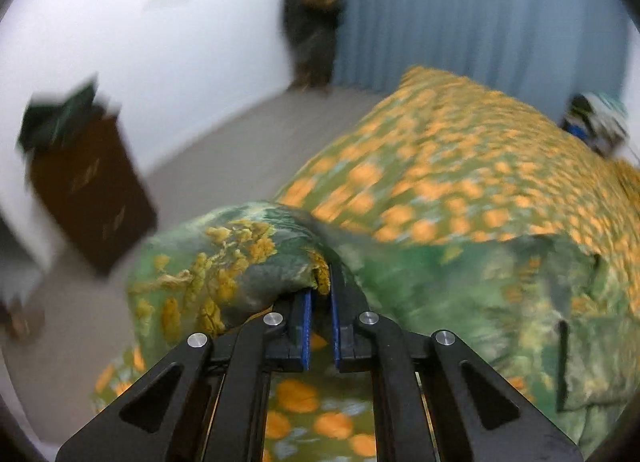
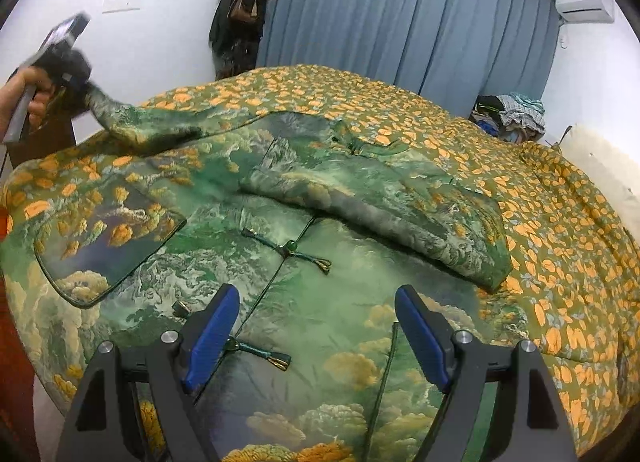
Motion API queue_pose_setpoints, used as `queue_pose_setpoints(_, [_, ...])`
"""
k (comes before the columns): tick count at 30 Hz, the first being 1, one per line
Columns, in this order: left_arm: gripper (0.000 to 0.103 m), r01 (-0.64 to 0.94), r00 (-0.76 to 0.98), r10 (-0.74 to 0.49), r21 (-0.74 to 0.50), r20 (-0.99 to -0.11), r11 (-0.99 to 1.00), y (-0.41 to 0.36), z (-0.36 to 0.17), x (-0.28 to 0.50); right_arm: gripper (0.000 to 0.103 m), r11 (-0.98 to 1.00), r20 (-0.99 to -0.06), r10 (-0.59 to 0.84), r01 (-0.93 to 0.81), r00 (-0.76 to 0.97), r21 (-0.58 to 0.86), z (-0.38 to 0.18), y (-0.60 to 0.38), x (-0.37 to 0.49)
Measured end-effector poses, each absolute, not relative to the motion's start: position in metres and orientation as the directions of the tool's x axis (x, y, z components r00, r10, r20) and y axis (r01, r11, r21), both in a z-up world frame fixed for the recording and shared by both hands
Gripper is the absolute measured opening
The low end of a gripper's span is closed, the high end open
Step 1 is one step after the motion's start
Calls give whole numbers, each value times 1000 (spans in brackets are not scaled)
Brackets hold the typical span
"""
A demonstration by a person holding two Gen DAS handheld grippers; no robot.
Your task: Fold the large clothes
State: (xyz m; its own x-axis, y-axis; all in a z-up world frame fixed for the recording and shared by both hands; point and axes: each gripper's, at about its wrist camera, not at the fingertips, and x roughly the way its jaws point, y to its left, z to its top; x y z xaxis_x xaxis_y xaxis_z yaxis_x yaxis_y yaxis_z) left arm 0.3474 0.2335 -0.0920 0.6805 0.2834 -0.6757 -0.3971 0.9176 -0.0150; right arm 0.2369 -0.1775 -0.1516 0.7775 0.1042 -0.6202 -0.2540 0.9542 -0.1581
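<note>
A large green brocade jacket [image 2: 320, 322] with knotted frog fastenings lies spread on a bed. Its right sleeve [image 2: 360, 202] is folded across the chest. My left gripper [image 1: 320, 288] is shut on the cuff of the other sleeve [image 1: 224, 258], which hangs lifted off the bed. In the right wrist view that left gripper [image 2: 76, 74] sits at the far left in a person's hand [image 2: 28, 98], with the sleeve [image 2: 152, 126] stretched from it down to the jacket. My right gripper [image 2: 316, 294] hovers open over the jacket's front opening, holding nothing.
The bed carries a green bedspread [image 2: 560, 230] with orange flowers. A brown cabinet [image 1: 88, 190] stands on the floor at the left. Dark clothes [image 2: 244, 22] hang in the corner beside a blue curtain [image 2: 400, 22]. A pile of clothes [image 2: 512, 114] lies at the far right.
</note>
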Motion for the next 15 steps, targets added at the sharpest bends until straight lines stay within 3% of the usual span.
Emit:
queue_pose_setpoints(8, [5, -73, 819, 124, 112, -561, 991, 78, -44, 350, 82, 980, -578, 72, -165, 813, -109, -137, -215, 236])
queue_pose_setpoints(15, [6, 167, 789, 28, 258, -614, 952, -39, -119, 349, 82, 993, -564, 7, -74, 825, -95, -139, -247, 238])
